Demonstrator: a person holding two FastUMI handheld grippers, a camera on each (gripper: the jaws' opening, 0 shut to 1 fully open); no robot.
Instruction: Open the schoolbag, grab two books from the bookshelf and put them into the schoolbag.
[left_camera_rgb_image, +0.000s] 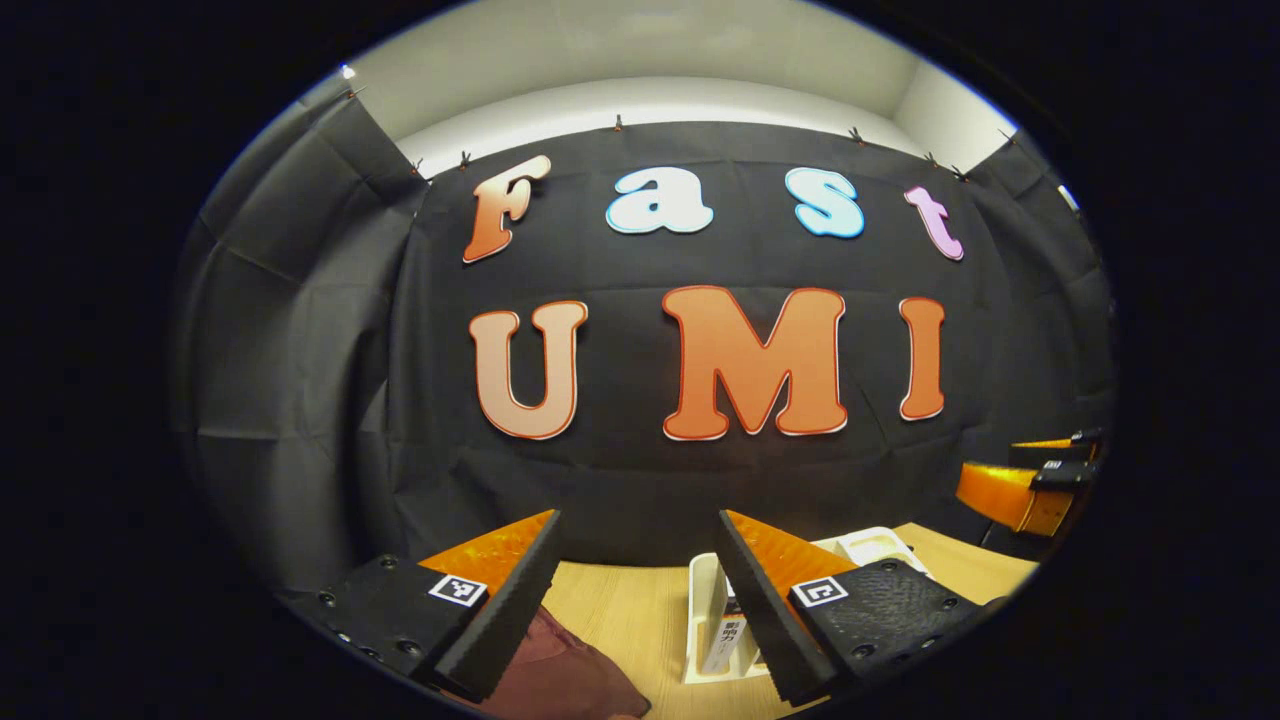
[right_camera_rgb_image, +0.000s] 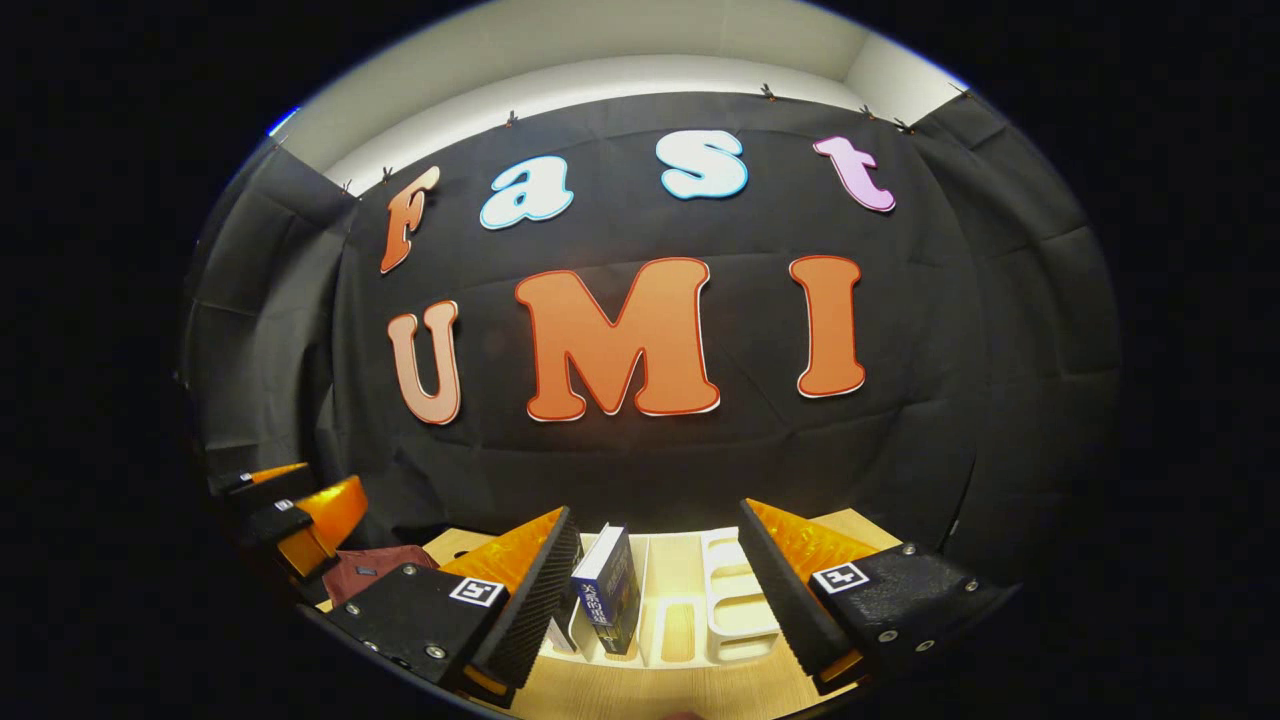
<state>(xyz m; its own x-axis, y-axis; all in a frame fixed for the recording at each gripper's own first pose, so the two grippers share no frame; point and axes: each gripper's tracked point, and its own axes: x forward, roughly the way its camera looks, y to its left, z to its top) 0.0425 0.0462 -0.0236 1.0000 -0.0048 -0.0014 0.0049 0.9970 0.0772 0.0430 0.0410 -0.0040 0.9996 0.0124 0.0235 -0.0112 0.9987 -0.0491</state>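
Here, left gripper (left_camera_rgb_image: 640, 600) hangs above the wooden table (left_camera_rgb_image: 620, 610), jaws spread wide, holding nothing. Maroon schoolbag (left_camera_rgb_image: 560, 670) sits at 7 o'clock under its left finger; white bookshelf (left_camera_rgb_image: 700, 600) at 5 o'clock, partly behind the right finger. Right gripper (right_camera_rgb_image: 655, 590) also wide apart, empty, aimed at the bookshelf (right_camera_rgb_image: 735, 610) at 6 o'clock. Dark blue book (right_camera_rgb_image: 610, 585) stands upright in a slot, just beside the left finger, contact unclear. Schoolbag (right_camera_rgb_image: 375, 570) at 8 o'clock.
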